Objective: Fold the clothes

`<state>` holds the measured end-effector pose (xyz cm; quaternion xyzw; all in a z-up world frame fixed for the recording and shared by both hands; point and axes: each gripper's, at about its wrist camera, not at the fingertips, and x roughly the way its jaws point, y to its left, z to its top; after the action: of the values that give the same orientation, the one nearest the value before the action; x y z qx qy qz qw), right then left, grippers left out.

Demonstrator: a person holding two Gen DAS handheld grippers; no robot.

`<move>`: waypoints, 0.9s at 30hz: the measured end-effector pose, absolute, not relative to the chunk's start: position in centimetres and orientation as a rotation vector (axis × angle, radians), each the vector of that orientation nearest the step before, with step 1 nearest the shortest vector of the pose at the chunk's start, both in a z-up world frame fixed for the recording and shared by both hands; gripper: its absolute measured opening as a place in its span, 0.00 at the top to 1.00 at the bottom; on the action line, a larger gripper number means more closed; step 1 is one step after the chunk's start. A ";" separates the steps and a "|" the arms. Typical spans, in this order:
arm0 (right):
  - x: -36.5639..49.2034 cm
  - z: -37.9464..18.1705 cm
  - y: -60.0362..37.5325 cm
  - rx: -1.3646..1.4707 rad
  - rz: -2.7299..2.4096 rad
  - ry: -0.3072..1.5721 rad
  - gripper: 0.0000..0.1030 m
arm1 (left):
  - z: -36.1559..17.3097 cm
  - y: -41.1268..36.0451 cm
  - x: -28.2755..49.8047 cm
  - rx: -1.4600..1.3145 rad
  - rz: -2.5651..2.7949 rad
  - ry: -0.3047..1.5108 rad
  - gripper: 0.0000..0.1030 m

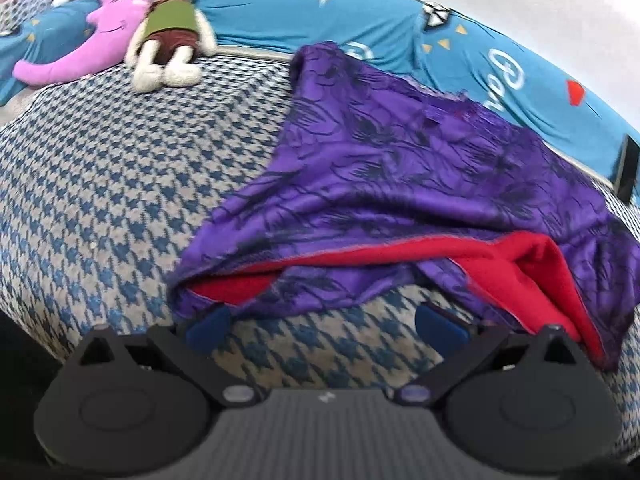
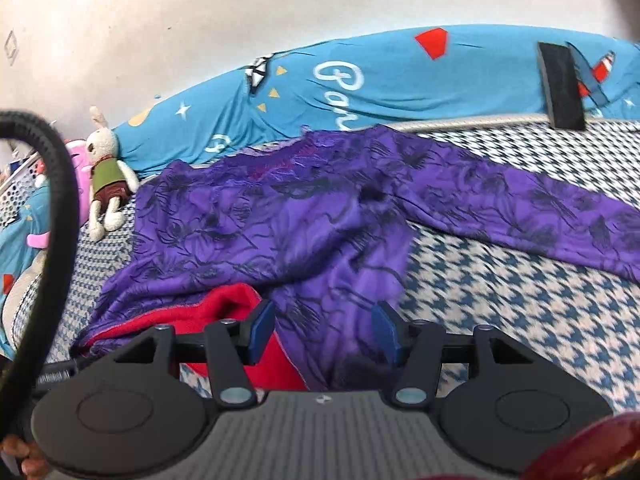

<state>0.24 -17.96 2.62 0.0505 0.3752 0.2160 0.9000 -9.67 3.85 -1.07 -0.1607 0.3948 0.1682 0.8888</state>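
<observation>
A purple garment (image 1: 392,168) with dark floral print and a red lining (image 1: 532,280) lies spread on a houndstooth bed cover (image 1: 100,184). Its near hem is turned up, showing the red inside. My left gripper (image 1: 324,326) is open just short of that hem, blue fingertips (image 1: 210,326) wide apart over bare cover. In the right wrist view the same garment (image 2: 280,224) stretches a sleeve (image 2: 540,208) to the right. My right gripper (image 2: 324,334) is open, its blue fingertips (image 2: 262,330) straddling the purple cloth beside the red lining (image 2: 224,308).
A white plush toy (image 1: 168,28) in a green vest and a pink moon pillow (image 1: 92,36) lie at the bed's far left. A blue printed quilt (image 1: 500,64) runs along the wall. A dark flat object (image 2: 560,84) leans on it. A black cable (image 2: 60,208) crosses the left side.
</observation>
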 end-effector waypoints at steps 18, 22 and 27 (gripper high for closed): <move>-0.8 0.1 -17.8 0.051 0.407 0.796 0.27 | -2.6 4.8 -8.8 -0.346 0.355 0.798 0.00; -0.2 -1.1 -15.8 -0.034 0.392 0.788 0.27 | -2.7 5.0 -8.9 -0.350 0.344 0.789 0.00; 0.1 -2.1 -14.3 -0.072 0.401 0.810 0.65 | -2.6 5.2 -9.1 -0.368 0.332 0.774 0.00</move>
<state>0.06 -14.28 -2.12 -0.0347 0.3913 0.1935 0.8990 -9.12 5.22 -2.63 -0.1778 0.3737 0.1602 0.8961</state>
